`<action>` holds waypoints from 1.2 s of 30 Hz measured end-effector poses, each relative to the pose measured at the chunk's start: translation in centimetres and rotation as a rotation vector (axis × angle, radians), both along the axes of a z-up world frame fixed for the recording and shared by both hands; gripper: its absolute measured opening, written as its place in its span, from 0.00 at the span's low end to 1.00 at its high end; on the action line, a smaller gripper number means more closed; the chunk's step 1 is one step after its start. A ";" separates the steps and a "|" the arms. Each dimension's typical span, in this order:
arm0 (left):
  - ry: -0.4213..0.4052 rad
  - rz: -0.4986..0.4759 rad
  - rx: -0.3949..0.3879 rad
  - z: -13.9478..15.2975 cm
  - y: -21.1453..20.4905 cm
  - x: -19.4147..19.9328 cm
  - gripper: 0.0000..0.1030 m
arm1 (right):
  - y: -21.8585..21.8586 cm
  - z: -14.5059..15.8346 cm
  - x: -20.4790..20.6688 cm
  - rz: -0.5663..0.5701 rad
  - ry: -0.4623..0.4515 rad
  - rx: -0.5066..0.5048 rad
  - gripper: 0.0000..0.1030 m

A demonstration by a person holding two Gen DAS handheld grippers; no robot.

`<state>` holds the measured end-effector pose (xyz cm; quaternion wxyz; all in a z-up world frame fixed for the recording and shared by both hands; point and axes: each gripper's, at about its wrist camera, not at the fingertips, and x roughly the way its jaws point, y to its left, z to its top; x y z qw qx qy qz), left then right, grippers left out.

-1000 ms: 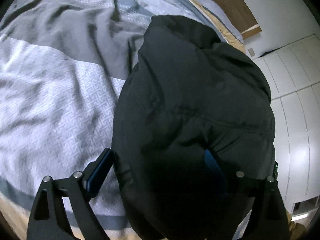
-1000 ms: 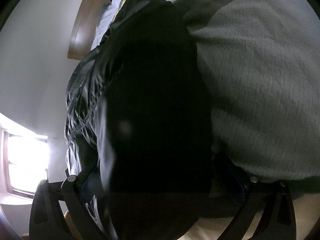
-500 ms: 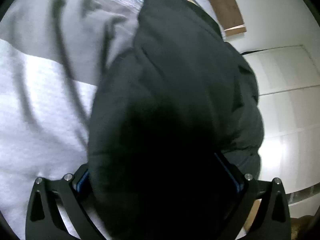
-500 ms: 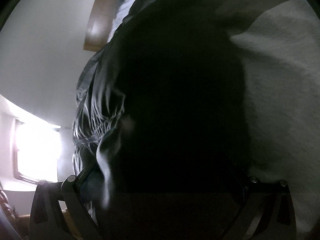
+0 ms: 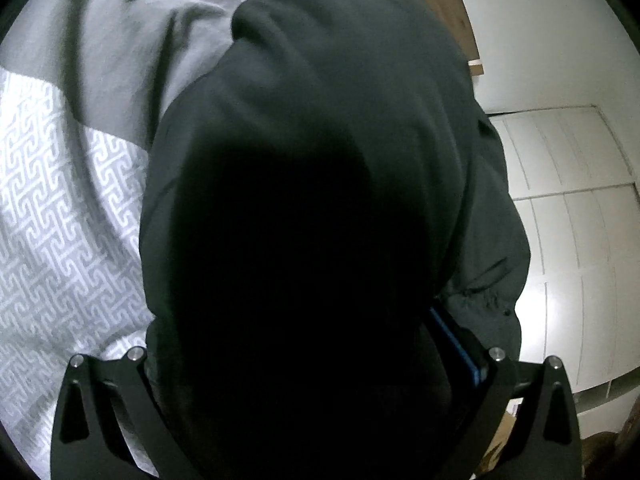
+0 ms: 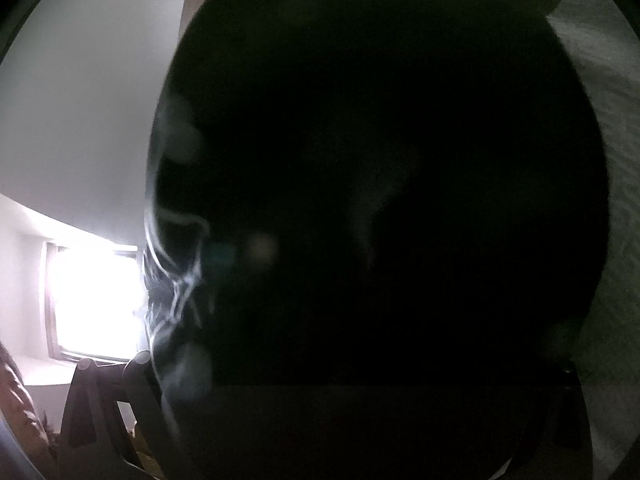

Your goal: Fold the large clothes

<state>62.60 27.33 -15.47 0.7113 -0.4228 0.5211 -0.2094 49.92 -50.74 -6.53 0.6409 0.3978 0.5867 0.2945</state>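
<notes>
A large black padded jacket [image 5: 320, 184] hangs in front of the left wrist camera and fills the middle of the view. My left gripper [image 5: 316, 364] is shut on a thick bunch of it; one blue pad [image 5: 456, 344] shows at the right, the other is buried in cloth. In the right wrist view the same jacket [image 6: 380, 200] blacks out nearly everything. My right gripper [image 6: 344, 376] is wrapped in the cloth and seems shut on it; its fingertips are hidden.
The bed with a grey and white patterned cover [image 5: 60, 240] lies to the left below the jacket. A white wardrobe [image 5: 572, 208] and a wooden headboard [image 5: 452, 12] stand at the right. A bright window [image 6: 96, 304] is at the left.
Both grippers have lifted the jacket higher off the bed. The cloth has swung closer to both cameras and covers more of each view, most of all the right one.
</notes>
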 end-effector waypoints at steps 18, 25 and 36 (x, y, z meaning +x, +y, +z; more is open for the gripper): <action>-0.113 0.033 0.055 3.3 -1.8 0.6 0.34 | 2.3 1.2 -1.5 -0.047 -0.068 0.020 0.59; -0.135 0.054 0.105 4.9 -3.7 0.6 0.28 | 3.8 4.0 -2.1 -0.011 -0.147 -0.064 0.39; -0.222 0.075 0.043 9.7 -5.6 -0.1 0.24 | 7.9 10.2 -0.9 0.070 -0.282 -0.186 0.28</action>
